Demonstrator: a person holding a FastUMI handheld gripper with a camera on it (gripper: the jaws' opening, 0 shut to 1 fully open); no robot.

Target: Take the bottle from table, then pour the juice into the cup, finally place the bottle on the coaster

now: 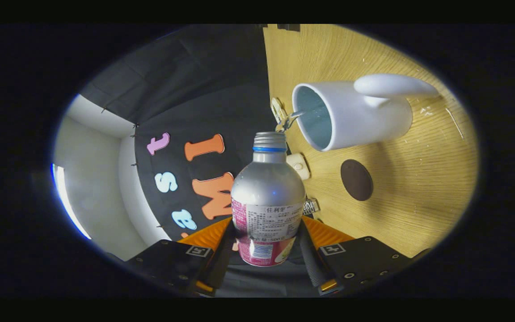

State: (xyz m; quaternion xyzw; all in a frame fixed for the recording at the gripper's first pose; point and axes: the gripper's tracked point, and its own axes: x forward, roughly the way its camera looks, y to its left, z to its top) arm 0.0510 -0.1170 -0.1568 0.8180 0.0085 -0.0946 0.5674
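My gripper (267,232) is shut on a silver bottle (267,188) with a pink and white label, one finger pressing each side of its lower body. The view is rolled sideways, so the wooden table (418,201) stands like a wall beside the bottle. The bottle's open threaded neck, ringed with a blue band, points toward a white mug (351,114) with a handle. The mug's mouth faces the bottle neck, and a thin clear stream runs from the neck into the mug. A dark brown round coaster (356,180) lies on the table beside the mug.
Small fittings sit along the table's back edge: a metal clip (278,109), a cream-coloured knob (298,166) and a small metal piece (311,205). The booth's black cloth wall hangs behind the bottle, and a pale room wall (92,179) shows past it.
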